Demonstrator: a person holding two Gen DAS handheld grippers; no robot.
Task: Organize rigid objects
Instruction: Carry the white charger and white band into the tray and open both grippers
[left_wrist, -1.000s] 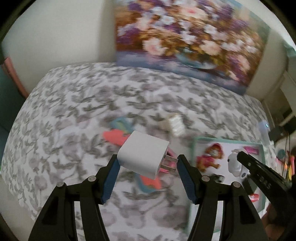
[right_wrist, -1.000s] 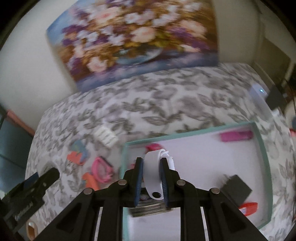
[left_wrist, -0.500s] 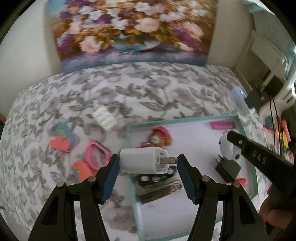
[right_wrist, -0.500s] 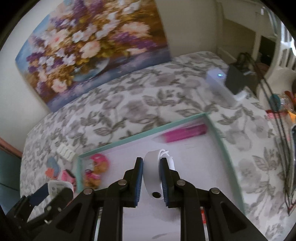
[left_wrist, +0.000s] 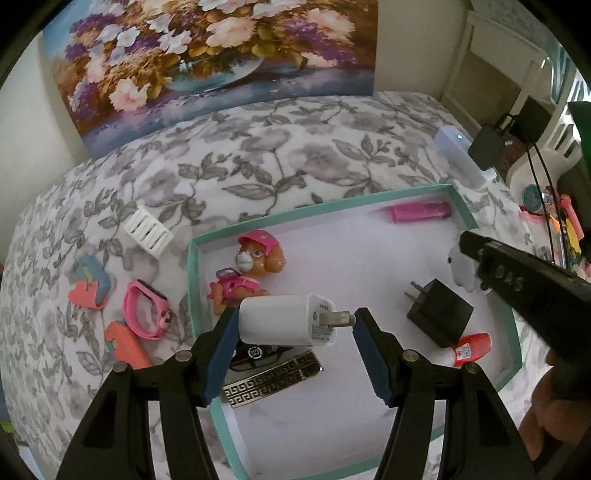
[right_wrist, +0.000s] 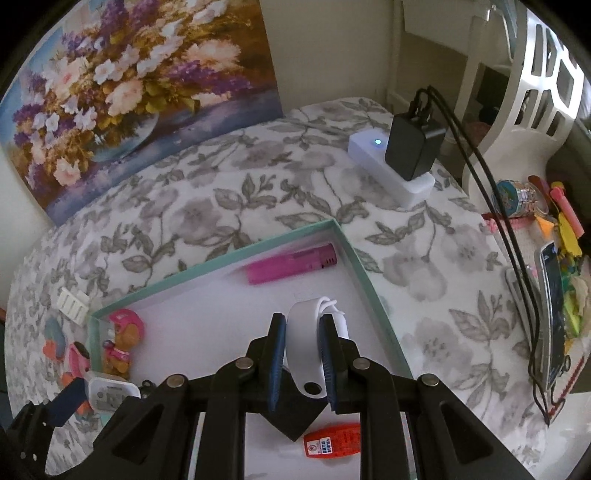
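Left of the teal tray (left_wrist: 192, 280) on the bed, a pink band (left_wrist: 142, 314) and white clip (left_wrist: 147, 230) lie loose. Over the tray, the left hand-held gripper (left_wrist: 291, 325) clamps a white charger (left_wrist: 284, 323) above a toy pup (left_wrist: 251, 273); rightward sits a black adapter (left_wrist: 441, 317). The right hand-held gripper (right_wrist: 303, 354) pinches a white strap (right_wrist: 304, 343).

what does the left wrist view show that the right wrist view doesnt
Only the left wrist view: the black plug adapter, the patterned gold-and-black bar and the pink wristband in full.

Only the right wrist view: the phone and black cables at right.

Both: the teal tray, the pup figure, the pink tube, the white charger and the white band.
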